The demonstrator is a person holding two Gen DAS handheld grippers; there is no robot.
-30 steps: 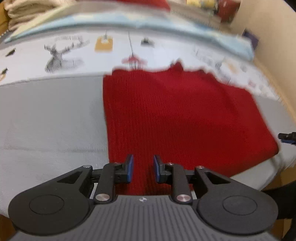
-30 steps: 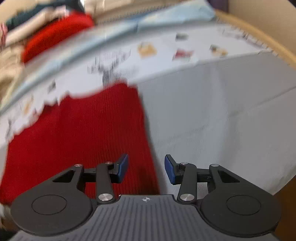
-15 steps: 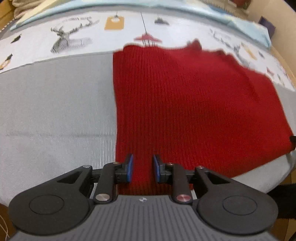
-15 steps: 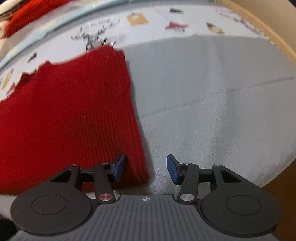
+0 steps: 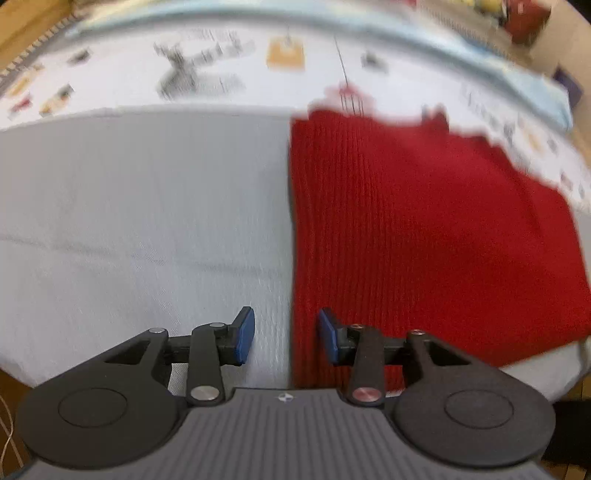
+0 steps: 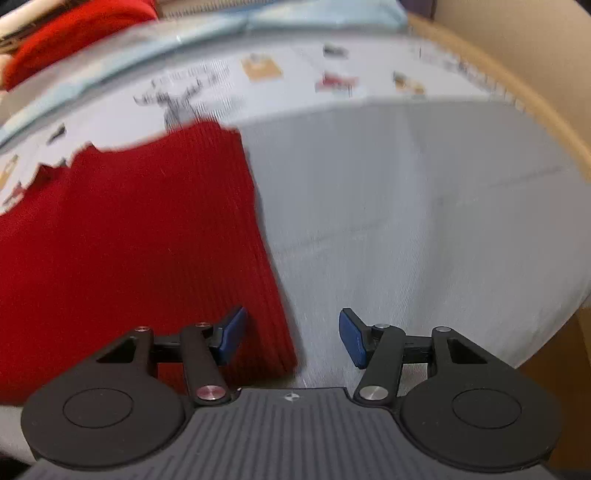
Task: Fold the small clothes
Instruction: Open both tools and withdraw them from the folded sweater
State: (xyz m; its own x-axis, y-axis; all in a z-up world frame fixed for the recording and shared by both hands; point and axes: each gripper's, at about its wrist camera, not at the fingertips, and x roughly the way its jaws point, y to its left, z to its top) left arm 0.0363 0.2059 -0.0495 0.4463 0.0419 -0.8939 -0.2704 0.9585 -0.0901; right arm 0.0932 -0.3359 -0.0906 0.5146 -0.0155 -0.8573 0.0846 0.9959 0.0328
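red ribbed knit, the small garment lay flat on a pale grey cloth that covered the bench. its far edge reached onto a white printed cloth with a deer drawing and small coloured pictures, which lay beyond the grey one. in the left wrist view the garment filled the right half of the frame, its straight left edge running toward the camera. the left claw stood apart with nothing between its blue pads, and that edge passed through the gap: one pad was over the grey cloth, the other over the knit. in the right wrist view the garment lay to the left, its near right corner just ahead of the right claw. that claw was spread wider, empty, with its left pad over the knit and its right pad over grey cloth. whether either claw touched the fabric could not be told. another red item lay blurred at the far top left, behind a light blue cloth.
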